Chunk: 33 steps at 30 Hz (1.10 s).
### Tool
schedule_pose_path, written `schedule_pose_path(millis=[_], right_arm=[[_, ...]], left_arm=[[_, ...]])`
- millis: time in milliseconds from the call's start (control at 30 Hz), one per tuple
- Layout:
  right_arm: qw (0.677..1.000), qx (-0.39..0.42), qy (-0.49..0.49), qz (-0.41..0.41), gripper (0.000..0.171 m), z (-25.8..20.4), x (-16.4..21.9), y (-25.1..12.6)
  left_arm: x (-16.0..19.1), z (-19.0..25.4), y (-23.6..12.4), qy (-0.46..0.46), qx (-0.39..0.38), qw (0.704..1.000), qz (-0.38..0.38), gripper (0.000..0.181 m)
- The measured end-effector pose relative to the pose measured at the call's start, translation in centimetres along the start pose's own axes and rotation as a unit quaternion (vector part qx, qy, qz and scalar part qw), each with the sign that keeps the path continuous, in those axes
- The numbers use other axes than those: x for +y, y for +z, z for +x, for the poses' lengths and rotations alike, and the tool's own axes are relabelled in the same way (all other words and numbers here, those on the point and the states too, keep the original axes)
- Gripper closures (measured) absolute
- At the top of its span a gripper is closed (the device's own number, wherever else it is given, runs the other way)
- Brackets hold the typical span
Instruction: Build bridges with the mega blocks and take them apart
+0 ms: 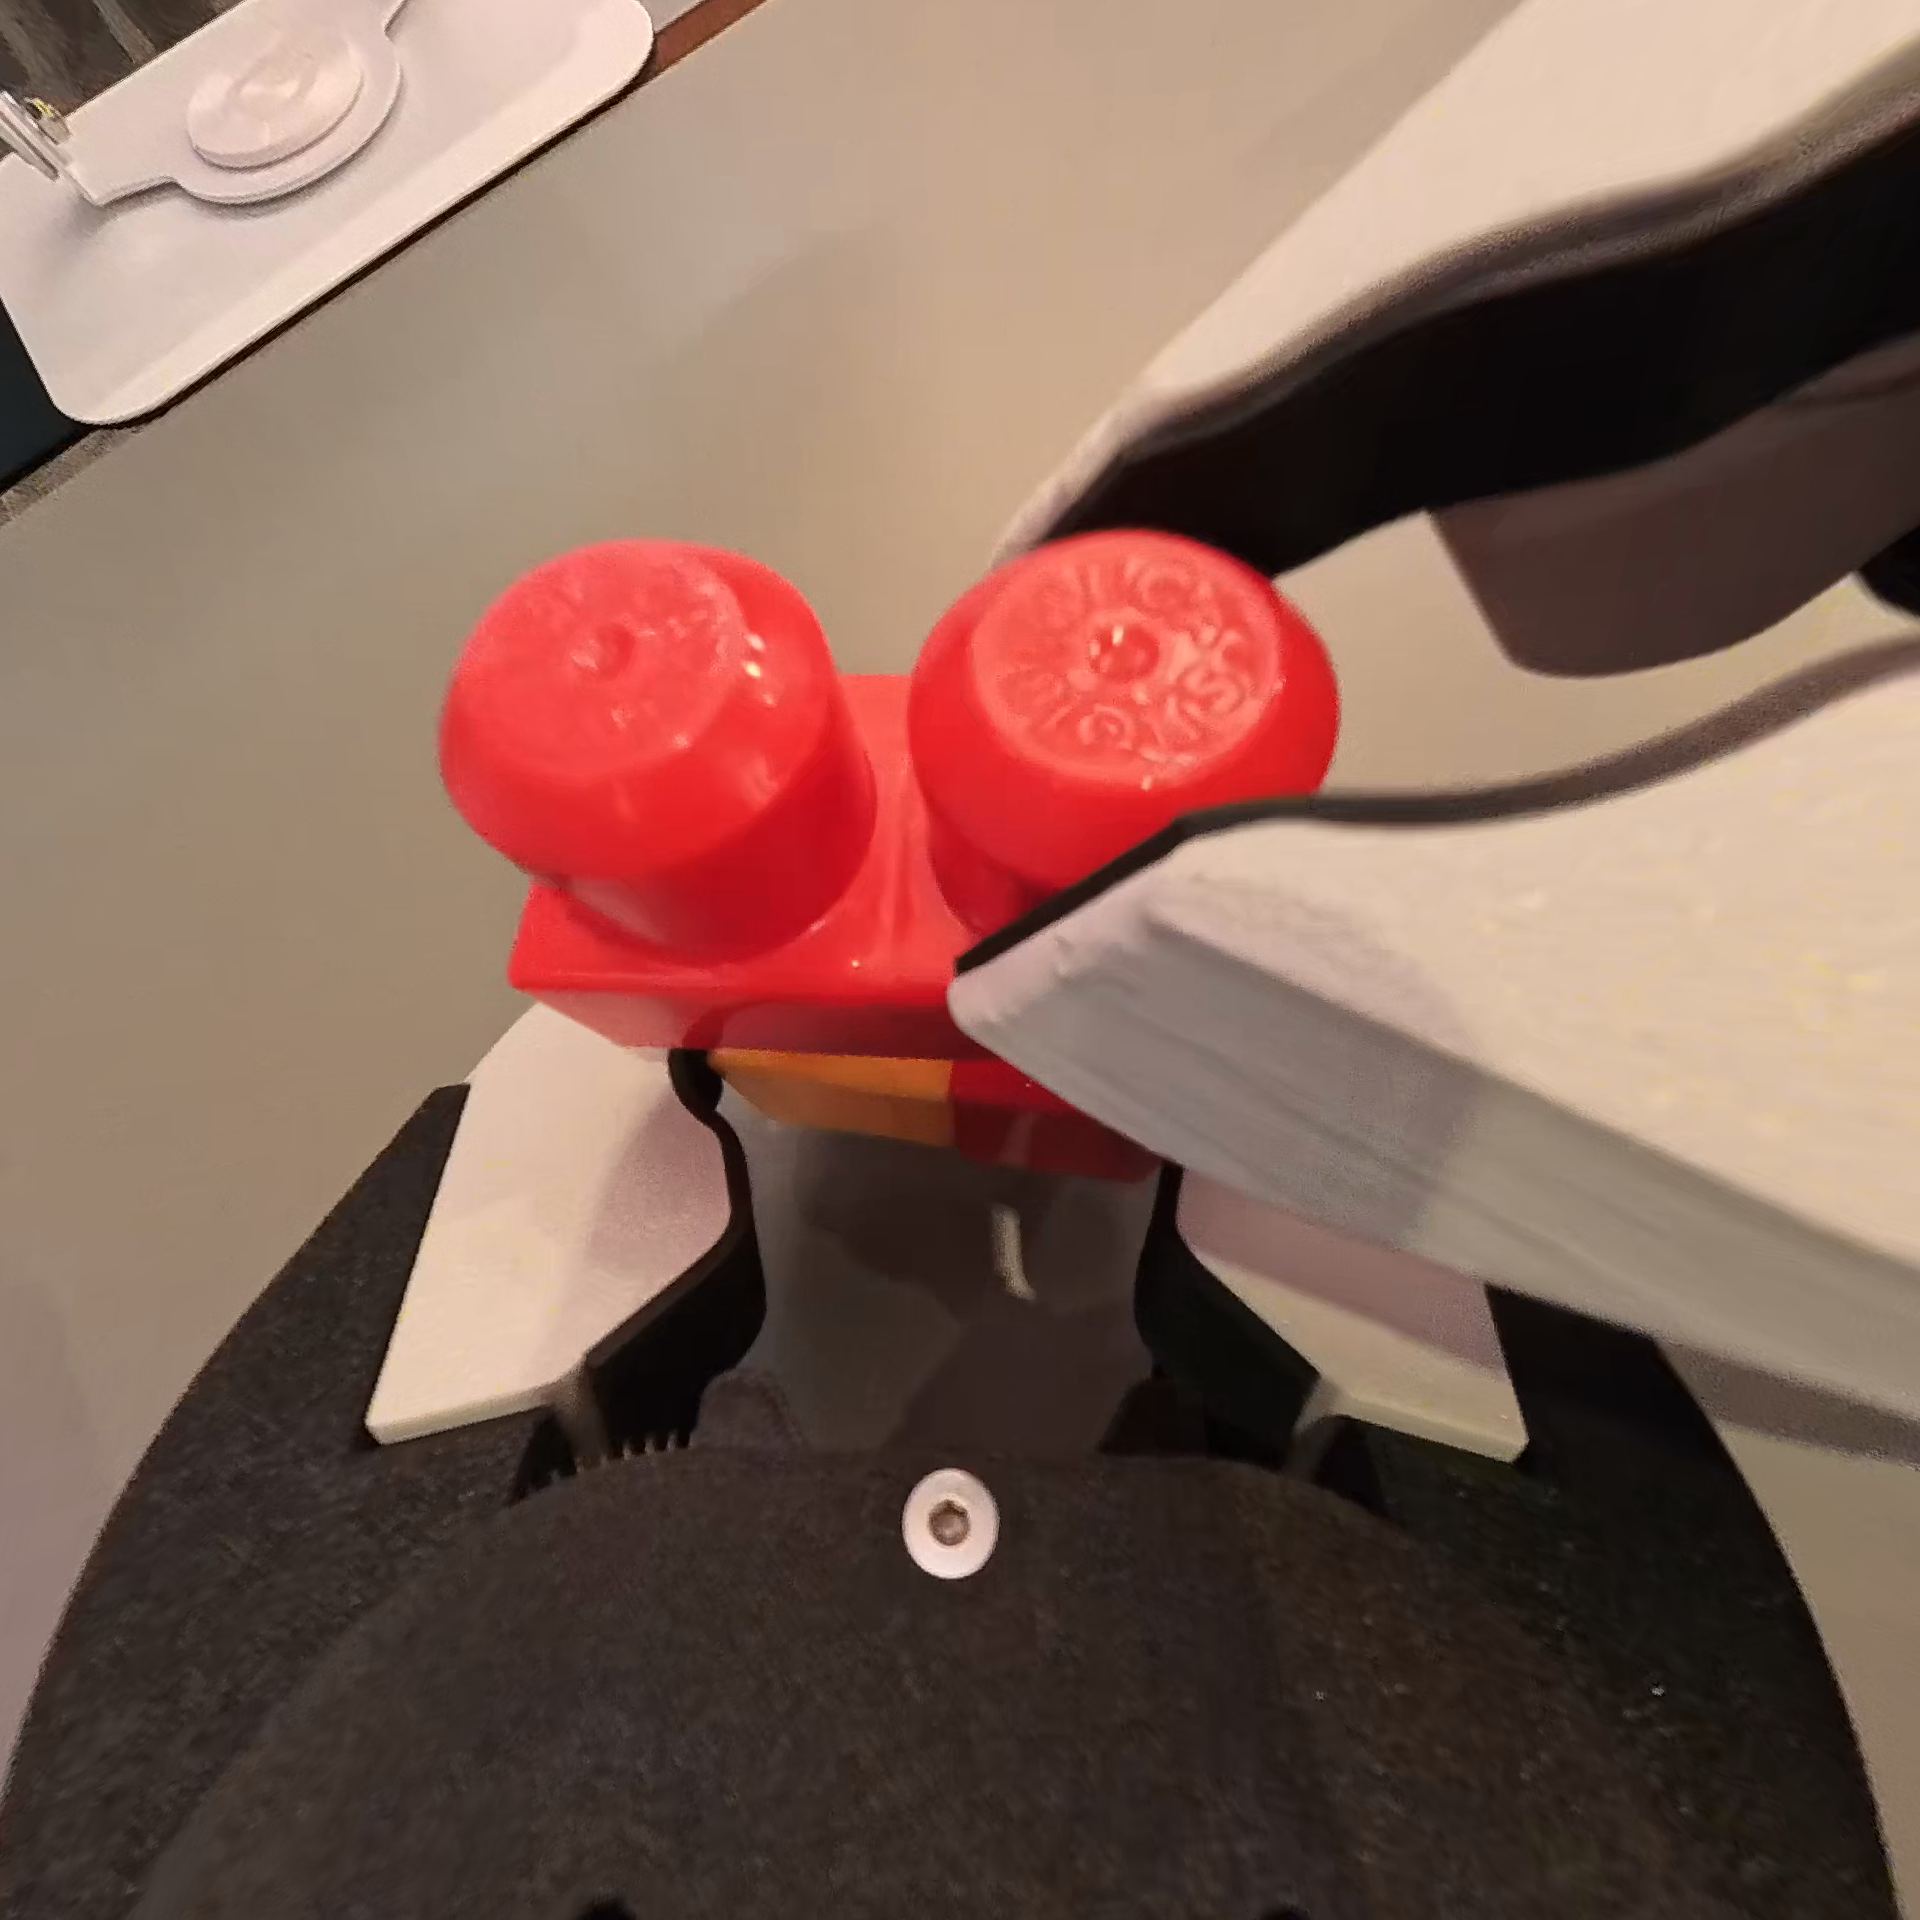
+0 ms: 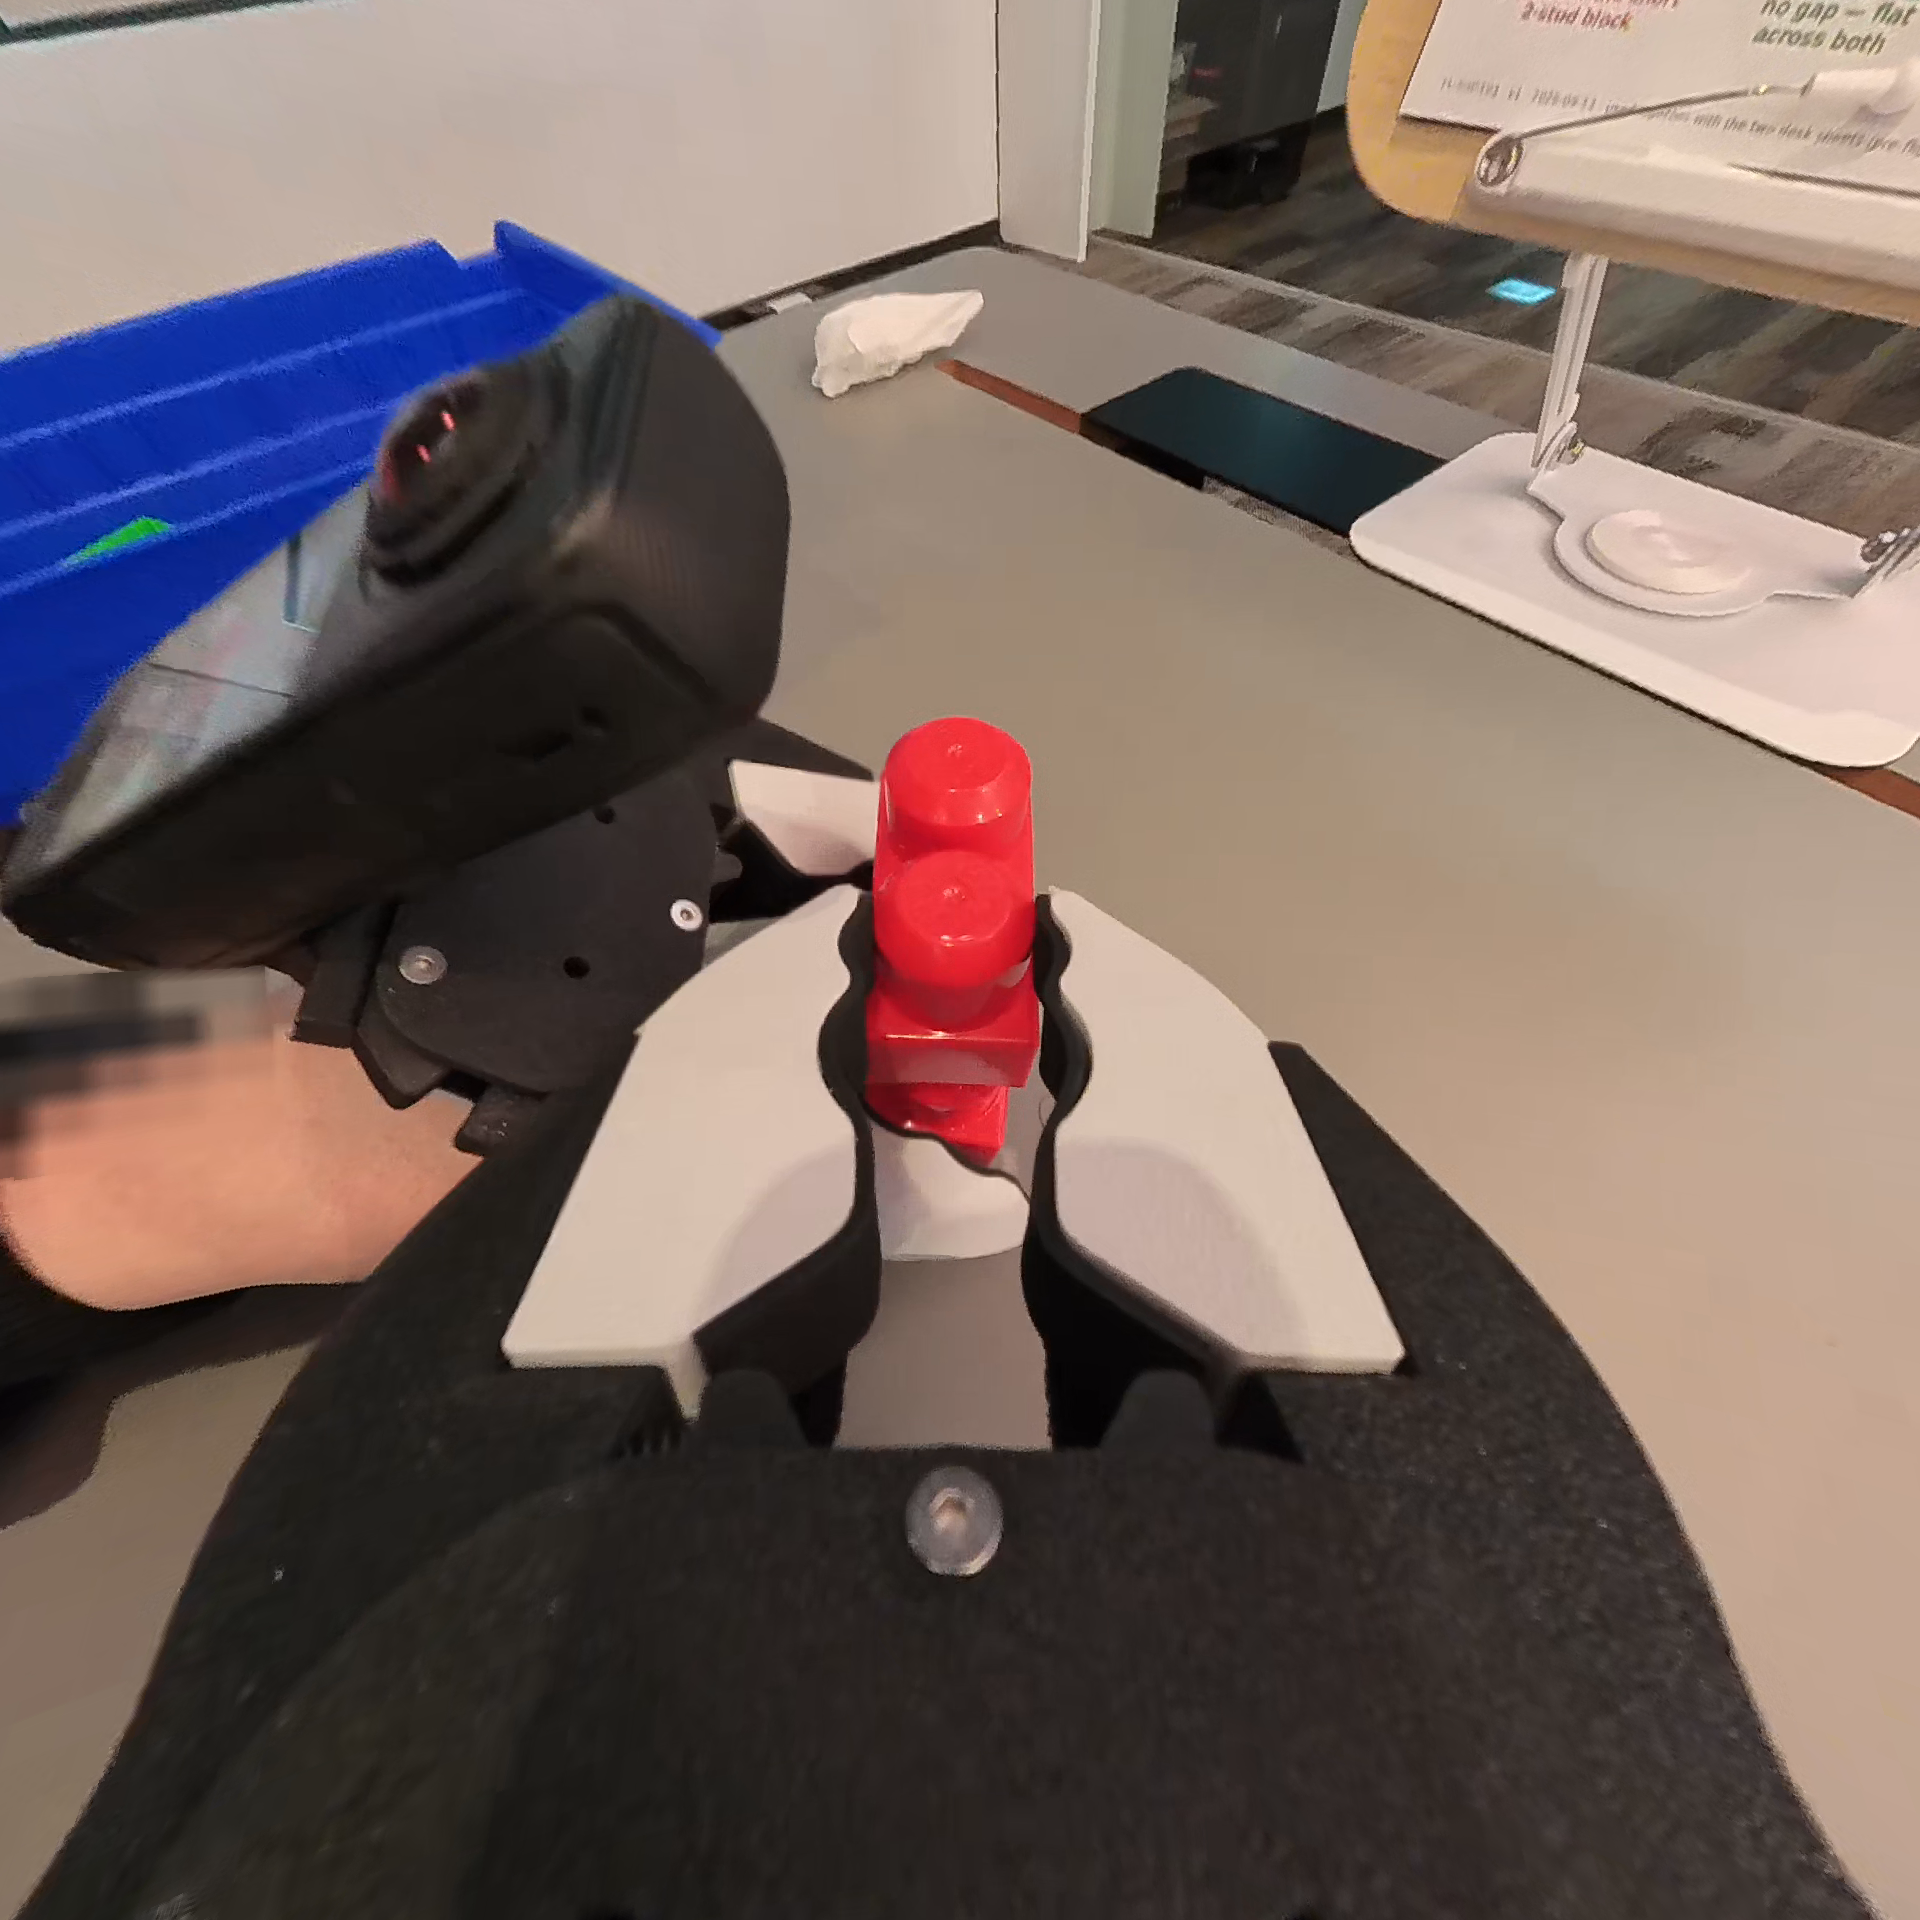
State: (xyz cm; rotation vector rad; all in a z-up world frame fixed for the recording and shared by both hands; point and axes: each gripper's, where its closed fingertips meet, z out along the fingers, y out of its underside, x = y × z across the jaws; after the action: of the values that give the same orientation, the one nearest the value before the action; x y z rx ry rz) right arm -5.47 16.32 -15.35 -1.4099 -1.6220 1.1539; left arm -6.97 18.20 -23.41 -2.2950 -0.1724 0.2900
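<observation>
Right wrist view: the right gripper [image 2: 951,997] clamps the red block's [image 2: 954,935] near stud above the table [image 2: 1351,935]; the left gripper [image 1: 925,1132] pinches the lower blocks [image 1: 914,1101] beneath it.

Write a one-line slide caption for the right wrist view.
Right gripper clamps the top red block while the left gripper holds the stack below.

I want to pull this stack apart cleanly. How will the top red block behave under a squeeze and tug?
The top red block looks like glossy hard plastic: probably stiff, likely slippery. The right gripper pinches it narrowly, so it may twist.
</observation>
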Motion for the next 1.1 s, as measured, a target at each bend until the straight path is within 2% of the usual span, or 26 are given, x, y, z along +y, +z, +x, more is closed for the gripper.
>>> schedule_pose_path(millis=[233,400,500,633,1100], right_arm=[[0.999,0.035,0.0,0.007,0.143,3.3,0.0,-2.3],[0.995,0.079,0.034,-0.047,0.143,9.2,5.2,-3.4],[0.992,0.096,0.036,-0.079,0.143,11.1,7.5,-3.6],[0.989,0.094,0.034,-0.108,0.143,11.9,9.0,-3.4],[0.99,0.083,0.047,-0.102,0.142,12.3,9.6,-3.6]], left_arm=[[0.7,-0.5,-0.5,0.003,0.003,1.0,0.004,0.091],[1.3,-0.7,-0.9,-0.005,0.027,1.0,0.005,0.091],[2.0,-0.6,-0.6,-0.019,0.047,0.999,-0.006,0.091],[3.0,-0.2,-0.2,-0.026,0.064,0.997,-0.026,0.091],[3.5,0.0,-0.4,-0.024,0.083,0.996,-0.026,0.091]])
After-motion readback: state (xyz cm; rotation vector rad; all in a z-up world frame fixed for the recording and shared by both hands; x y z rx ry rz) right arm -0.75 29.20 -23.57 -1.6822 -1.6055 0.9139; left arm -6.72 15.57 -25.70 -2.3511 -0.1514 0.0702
